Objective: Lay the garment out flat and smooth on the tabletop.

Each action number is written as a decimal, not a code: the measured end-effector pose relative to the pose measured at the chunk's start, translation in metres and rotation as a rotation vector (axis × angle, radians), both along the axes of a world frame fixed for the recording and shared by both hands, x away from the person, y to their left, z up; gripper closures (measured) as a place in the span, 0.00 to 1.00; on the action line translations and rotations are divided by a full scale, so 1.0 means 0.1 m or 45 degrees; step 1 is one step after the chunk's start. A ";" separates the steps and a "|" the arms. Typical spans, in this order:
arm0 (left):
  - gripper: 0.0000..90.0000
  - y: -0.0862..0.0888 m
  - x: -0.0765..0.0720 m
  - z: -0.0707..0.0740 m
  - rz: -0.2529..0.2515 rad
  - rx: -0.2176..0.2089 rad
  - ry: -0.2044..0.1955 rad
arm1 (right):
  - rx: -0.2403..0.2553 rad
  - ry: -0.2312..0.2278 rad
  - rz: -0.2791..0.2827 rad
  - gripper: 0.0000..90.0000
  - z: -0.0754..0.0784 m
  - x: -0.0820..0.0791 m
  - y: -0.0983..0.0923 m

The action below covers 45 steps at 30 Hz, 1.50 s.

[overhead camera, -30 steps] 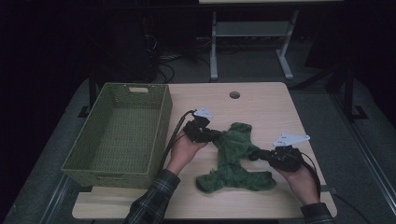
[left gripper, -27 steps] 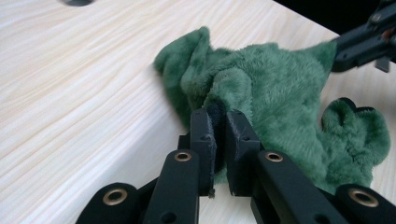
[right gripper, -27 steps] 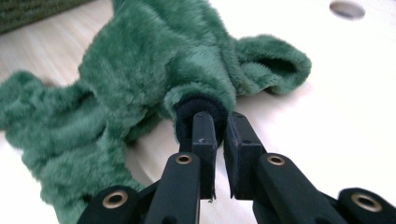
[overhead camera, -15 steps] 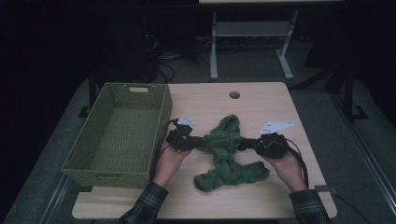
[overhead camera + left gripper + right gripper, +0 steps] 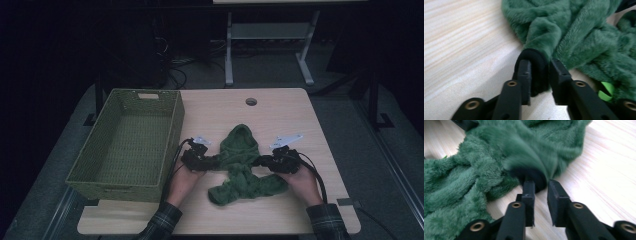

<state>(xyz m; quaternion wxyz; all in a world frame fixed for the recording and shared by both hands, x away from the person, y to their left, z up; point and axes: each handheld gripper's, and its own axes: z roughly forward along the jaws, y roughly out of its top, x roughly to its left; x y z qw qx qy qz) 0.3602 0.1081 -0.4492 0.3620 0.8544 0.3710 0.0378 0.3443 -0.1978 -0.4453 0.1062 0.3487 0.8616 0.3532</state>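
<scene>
Left gripper (image 5: 212, 162) sits at the left sleeve end of the green fleece hoodie (image 5: 242, 162); its jaws have just been opening. In the left gripper view the black cuff (image 5: 534, 72) is between the pads, jaws loosened around it, and I can't tell whether they press it. Right gripper (image 5: 260, 161) mirrors this at the right sleeve, jaws also just opening; its black cuff (image 5: 530, 176) lies at the tips of the spread jaws, pads not pressing it.

Hoodie lies crumpled mid-table, hood pointing to the far edge, hem bunched toward the near edge. Both sleeves are pulled in close to the body.

Room: bare wooden table (image 5: 280, 112) beyond the hood up to the cable hole (image 5: 251, 101), and a wide strip right of the right hand. Left side is tight: the green woven basket (image 5: 127, 145) stands just beside the left hand (image 5: 185, 177).
</scene>
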 end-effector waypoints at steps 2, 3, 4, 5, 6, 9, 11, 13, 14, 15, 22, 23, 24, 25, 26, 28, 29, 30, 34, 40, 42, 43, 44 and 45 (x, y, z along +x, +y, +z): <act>0.72 0.01 -0.02 0.04 0.014 -0.028 -0.017 | 0.008 -0.016 -0.006 0.79 0.02 -0.02 -0.02; 0.70 0.01 -0.03 0.06 0.018 -0.043 -0.024 | 0.018 -0.026 -0.011 0.76 0.05 -0.03 -0.04; 0.68 0.02 -0.03 0.09 0.016 -0.054 -0.029 | 0.028 -0.025 -0.019 0.74 0.06 -0.04 -0.05; 0.67 0.02 -0.03 0.11 0.014 -0.062 -0.036 | 0.040 -0.026 -0.028 0.71 0.09 -0.05 -0.07; 0.66 0.02 -0.03 0.14 0.011 -0.070 -0.049 | 0.052 -0.033 -0.030 0.69 0.12 -0.05 -0.09; 0.63 0.01 -0.02 0.21 -0.008 -0.073 -0.082 | 0.061 -0.035 -0.050 0.65 0.25 -0.07 -0.13; 0.63 0.00 0.01 0.25 -0.010 -0.079 -0.101 | 0.083 -0.057 -0.054 0.65 0.32 -0.06 -0.17; 0.63 -0.01 0.05 0.32 -0.016 -0.064 -0.119 | 0.103 -0.068 -0.065 0.66 0.37 -0.04 -0.19; 0.62 -0.02 0.06 0.34 -0.014 -0.071 -0.124 | 0.104 -0.079 -0.067 0.66 0.40 -0.01 -0.20; 0.62 -0.03 0.08 0.37 -0.016 -0.068 -0.134 | 0.110 -0.075 -0.077 0.66 0.42 0.00 -0.20; 0.61 -0.10 0.32 0.50 0.011 -0.052 -0.174 | 0.119 -0.071 -0.087 0.67 0.50 0.22 -0.14; 0.60 -0.12 0.37 0.50 0.014 -0.050 -0.175 | 0.109 -0.073 -0.089 0.67 0.51 0.26 -0.12; 0.60 -0.13 0.41 0.49 0.013 -0.048 -0.175 | 0.108 -0.077 -0.088 0.67 0.51 0.30 -0.10; 0.60 -0.15 0.45 0.48 0.010 -0.038 -0.173 | 0.112 -0.070 -0.089 0.67 0.51 0.34 -0.08; 0.60 -0.16 0.50 0.47 0.013 -0.030 -0.174 | 0.113 -0.057 -0.095 0.67 0.50 0.38 -0.06; 0.60 -0.19 0.59 0.43 0.013 -0.023 -0.160 | 0.106 -0.050 -0.105 0.67 0.49 0.46 -0.01; 0.60 -0.21 0.64 0.40 0.006 -0.009 -0.160 | 0.110 -0.054 -0.102 0.68 0.47 0.50 0.01; 0.59 -0.22 0.68 0.37 0.004 -0.002 -0.148 | 0.114 -0.049 -0.107 0.68 0.44 0.53 0.02; 0.58 -0.27 0.79 0.24 -0.003 0.016 -0.119 | 0.087 -0.005 -0.116 0.68 0.33 0.67 0.08; 0.56 -0.31 0.85 0.07 -0.020 0.004 -0.090 | 0.094 0.025 -0.123 0.68 0.20 0.77 0.13; 0.57 -0.32 0.87 0.02 -0.028 0.013 -0.079 | 0.081 0.032 -0.123 0.68 0.16 0.80 0.14; 0.58 -0.33 0.88 -0.01 -0.025 0.009 -0.068 | 0.077 0.033 -0.126 0.68 0.15 0.80 0.15; 0.59 -0.33 0.89 -0.03 -0.035 0.017 -0.060 | 0.077 0.041 -0.125 0.68 0.13 0.81 0.15; 0.60 -0.33 0.89 -0.04 -0.039 0.013 -0.053 | 0.071 0.044 -0.118 0.69 0.11 0.81 0.15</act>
